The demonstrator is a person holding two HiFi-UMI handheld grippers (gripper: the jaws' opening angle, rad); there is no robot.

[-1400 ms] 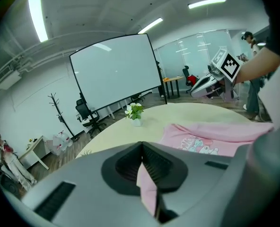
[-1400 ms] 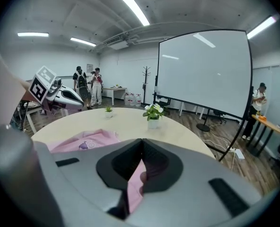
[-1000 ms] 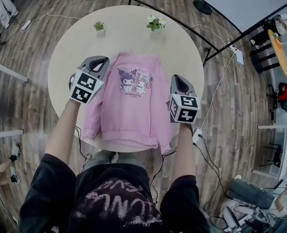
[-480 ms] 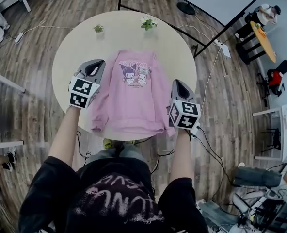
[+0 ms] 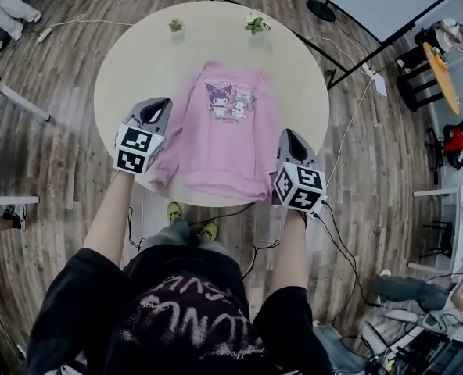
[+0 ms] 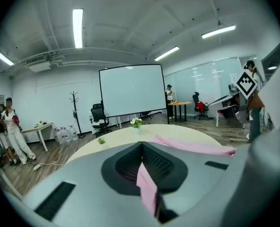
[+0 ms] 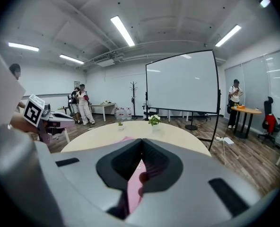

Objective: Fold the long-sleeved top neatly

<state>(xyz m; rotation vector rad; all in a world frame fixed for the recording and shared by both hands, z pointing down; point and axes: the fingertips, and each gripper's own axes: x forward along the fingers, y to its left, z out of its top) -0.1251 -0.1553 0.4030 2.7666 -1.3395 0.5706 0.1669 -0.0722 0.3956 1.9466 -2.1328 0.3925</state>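
Note:
A pink long-sleeved top (image 5: pixel 230 135) with a cartoon print lies face up on the round beige table (image 5: pixel 126 69), its hem near the front edge. My left gripper (image 5: pixel 161 104) sits at the top's left sleeve, shut on pink cloth. The left gripper view shows a fold of that cloth (image 6: pixel 147 188) pinched between the closed jaws of the left gripper (image 6: pixel 142 144). My right gripper (image 5: pixel 288 135) is at the right sleeve near the table's rim. It is shut as well, with pink fabric (image 7: pixel 134 186) caught in the right gripper (image 7: pixel 141 142).
Two small potted plants (image 5: pixel 175 25) (image 5: pixel 256 23) stand at the table's far side. Cables (image 5: pixel 333 233) trail over the wooden floor by my feet. A projection screen (image 6: pixel 130 89), office chairs, side tables and standing people surround the table.
Both grippers have drawn back toward the table's near edge, still shut on pink cloth. The head view has shifted, so the table looks smaller and farther away.

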